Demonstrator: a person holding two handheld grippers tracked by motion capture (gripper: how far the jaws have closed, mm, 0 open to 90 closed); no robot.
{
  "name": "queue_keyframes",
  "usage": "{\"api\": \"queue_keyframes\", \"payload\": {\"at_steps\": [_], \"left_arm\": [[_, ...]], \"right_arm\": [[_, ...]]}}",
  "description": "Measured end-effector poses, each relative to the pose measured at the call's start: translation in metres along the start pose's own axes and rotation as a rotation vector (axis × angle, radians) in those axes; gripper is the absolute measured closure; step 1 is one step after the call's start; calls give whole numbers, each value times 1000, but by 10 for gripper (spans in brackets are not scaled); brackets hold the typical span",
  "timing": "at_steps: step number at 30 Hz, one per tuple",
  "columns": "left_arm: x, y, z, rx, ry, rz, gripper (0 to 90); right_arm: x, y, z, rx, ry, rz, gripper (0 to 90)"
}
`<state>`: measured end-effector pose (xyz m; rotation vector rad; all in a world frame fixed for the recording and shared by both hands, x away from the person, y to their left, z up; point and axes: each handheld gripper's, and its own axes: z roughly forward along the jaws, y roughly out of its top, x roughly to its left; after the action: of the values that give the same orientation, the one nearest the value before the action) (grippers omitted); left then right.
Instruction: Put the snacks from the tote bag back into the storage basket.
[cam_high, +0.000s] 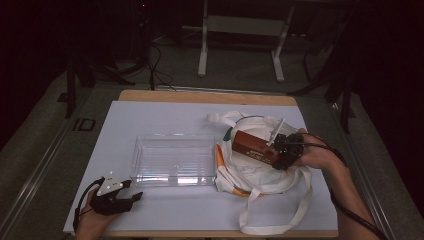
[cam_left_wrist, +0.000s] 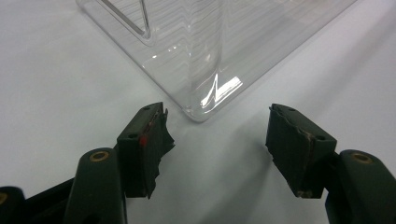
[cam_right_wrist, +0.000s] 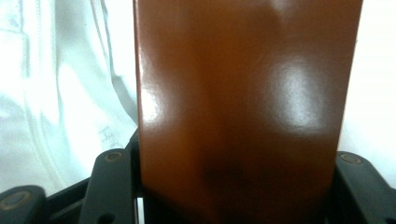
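R gripper (cam_high: 281, 150) clamped on brown box (cam_high: 254, 147); jaws pressed on both sides of the box, seen close up in R gripper view w/ glossy brown face (cam_right_wrist: 243, 107) running up between them. Box is over the white tote bag (cam_high: 260, 172), tilted, just right of the clear tray (cam_high: 172, 160); can't tell if it touches the bag. Bag lies crumpled on the table (cam_high: 150, 120), touching tray's right edge or just beside it, straps looping toward the near table edge; orange trim shows at the bag's left side next to the tray. White bag fabric (cam_right_wrist: 56, 93) sits behind the box in R gripper view.

L gripper (cam_high: 115, 196) rests on table just near-left of the tray, by its near-left corner. Jaws apart, nothing between them. In L gripper view tray corner (cam_left_wrist: 201, 93) sits just ahead of the open jaws, not touching. L hand (cam_high: 92, 220) wraps the gripper body at the table's near edge. R hand (cam_high: 312, 155) holds its gripper right of the box. Tray empty-looking, flat on the table.
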<state>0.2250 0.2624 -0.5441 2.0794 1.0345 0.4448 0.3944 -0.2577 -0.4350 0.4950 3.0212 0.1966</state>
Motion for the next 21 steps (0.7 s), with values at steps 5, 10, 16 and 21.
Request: {"api": "queue_keyframes", "payload": {"at_steps": [5, 10, 16, 21], "left_arm": [[0, 0, 0, 1, -1, 0, 379], [0, 0, 0, 1, 0, 0, 379], [0, 0, 0, 1, 1, 1, 379], [0, 0, 0, 0, 1, 0, 379]], "right_arm": [[0, -1, -6, -12, -1, -6, 431], [2, 0, -12, -18, -4, -17, 431], [4, 3, -22, -21, -11, -33, 431], [5, 4, -30, -15, -17, -47, 431]]}}
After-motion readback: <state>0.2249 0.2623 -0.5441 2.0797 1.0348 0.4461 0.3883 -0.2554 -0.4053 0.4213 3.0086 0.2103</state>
